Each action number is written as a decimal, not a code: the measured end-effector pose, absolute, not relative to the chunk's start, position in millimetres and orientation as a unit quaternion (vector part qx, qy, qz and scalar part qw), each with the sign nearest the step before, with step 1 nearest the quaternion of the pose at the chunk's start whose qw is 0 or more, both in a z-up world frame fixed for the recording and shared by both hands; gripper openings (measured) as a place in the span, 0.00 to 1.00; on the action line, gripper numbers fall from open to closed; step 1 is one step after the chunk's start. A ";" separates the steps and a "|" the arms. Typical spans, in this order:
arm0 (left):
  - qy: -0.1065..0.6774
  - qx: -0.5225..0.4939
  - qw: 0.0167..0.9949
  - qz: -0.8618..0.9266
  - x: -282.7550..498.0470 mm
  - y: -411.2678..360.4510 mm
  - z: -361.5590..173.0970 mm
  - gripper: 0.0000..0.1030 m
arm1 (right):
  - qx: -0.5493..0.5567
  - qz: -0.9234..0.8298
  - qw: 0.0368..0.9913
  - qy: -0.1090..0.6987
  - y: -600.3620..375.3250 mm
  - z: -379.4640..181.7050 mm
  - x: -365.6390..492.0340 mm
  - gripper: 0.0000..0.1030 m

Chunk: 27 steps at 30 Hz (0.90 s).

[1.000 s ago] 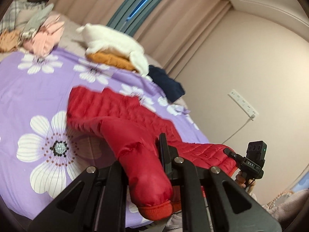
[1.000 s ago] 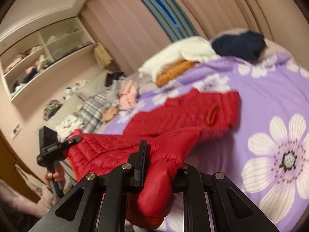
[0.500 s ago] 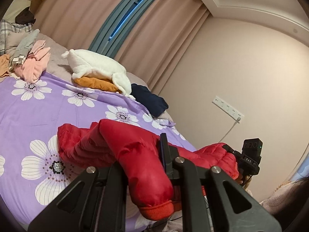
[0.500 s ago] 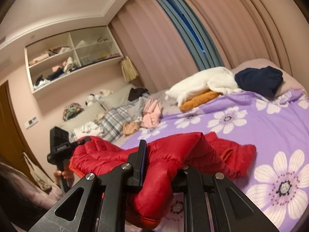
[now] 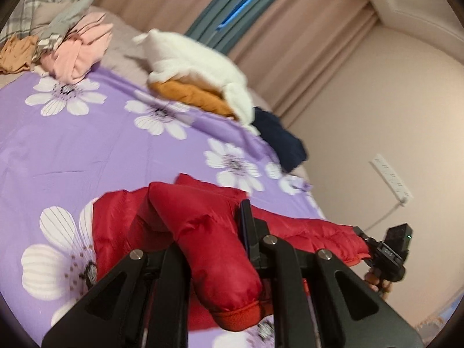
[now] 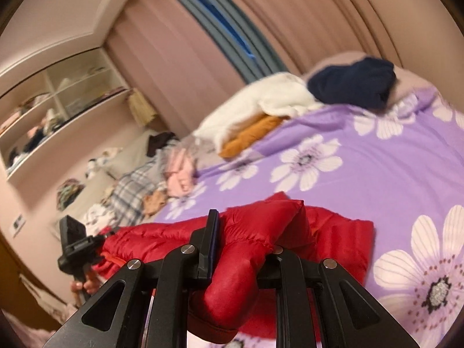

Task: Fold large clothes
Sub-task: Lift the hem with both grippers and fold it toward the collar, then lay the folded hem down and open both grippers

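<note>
My left gripper (image 5: 216, 240) is clamped on one sleeve of the red quilted puffer jacket (image 5: 203, 226), my right gripper (image 6: 243, 249) clamped on the other sleeve, ribbed cuffs hanging toward me past the jaws. The jacket lies on the purple floral bedsheet (image 5: 101, 150), at the near edge, well short of the white fleece and mustard clothes pile (image 5: 200, 75).

Change since a second ago: the body was spread flat toward that pile, now it's bunched close behind my jaws, and both cameras have tipped back down after a half-second lift. Judgement: sleeves are being drawn in over the body, fold only begun, still lumpy.

Left view only: wall power strip (image 5: 391, 179), and my right hand's device at the jacket's far end. Right view only: wall shelves (image 6: 58, 110), plaid clothes heap (image 6: 136, 194), and the left device (image 6: 78, 246). Navy garment (image 6: 353, 84) sits beside the white pile, clearer here. Both views are motion-blurred.
</note>
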<state>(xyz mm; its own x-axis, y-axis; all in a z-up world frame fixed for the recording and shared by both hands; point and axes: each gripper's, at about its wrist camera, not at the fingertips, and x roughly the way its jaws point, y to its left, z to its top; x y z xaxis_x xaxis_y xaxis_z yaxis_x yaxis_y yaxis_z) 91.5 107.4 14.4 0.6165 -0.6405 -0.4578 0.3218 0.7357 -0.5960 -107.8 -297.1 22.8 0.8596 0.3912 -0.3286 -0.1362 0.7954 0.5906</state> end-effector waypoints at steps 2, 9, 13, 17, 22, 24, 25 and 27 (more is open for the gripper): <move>0.354 -0.230 0.868 -0.261 110.9 101.6 4.0 0.12 | 0.294 0.130 0.917 0.236 -301.2 14.5 -90.0 0.17; 0.434 -0.242 0.845 -0.199 175.2 89.2 -54.5 0.12 | 0.317 0.078 0.898 0.294 -310.7 -22.0 -36.1 0.17; 0.469 -0.250 0.829 -0.174 197.1 86.5 -82.2 0.15 | 0.327 0.053 0.887 0.320 -316.3 -41.9 -17.0 0.17; 0.489 -0.247 0.822 -0.160 209.6 82.3 -98.9 0.16 | 0.338 0.035 0.876 0.343 -318.6 -59.9 -3.7 0.17; 0.508 -0.238 0.814 -0.150 219.8 79.3 -111.8 0.18 | 0.366 0.023 0.852 0.373 -325.0 -82.9 7.6 0.17; 0.513 -0.237 0.811 -0.148 224.5 78.2 -113.0 0.18 | 0.385 0.024 0.842 0.377 -329.5 -88.6 9.6 0.17; 0.515 -0.237 0.811 -0.148 225.8 78.1 -112.9 0.18 | 0.394 0.025 0.837 0.378 -332.0 -90.0 9.7 0.17; 0.517 -0.241 0.807 -0.151 228.4 79.7 -110.7 0.18 | 0.415 0.029 0.827 0.379 -337.4 -92.1 9.5 0.17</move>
<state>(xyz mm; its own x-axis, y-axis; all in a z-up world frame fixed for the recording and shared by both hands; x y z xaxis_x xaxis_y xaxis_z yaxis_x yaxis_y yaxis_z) 228.4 79.7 -110.7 0.4191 -0.4935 -0.7621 -0.0057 0.8380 -0.5457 9.5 -337.4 -92.1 0.7117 0.3626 -0.6017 0.2652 0.6545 0.7080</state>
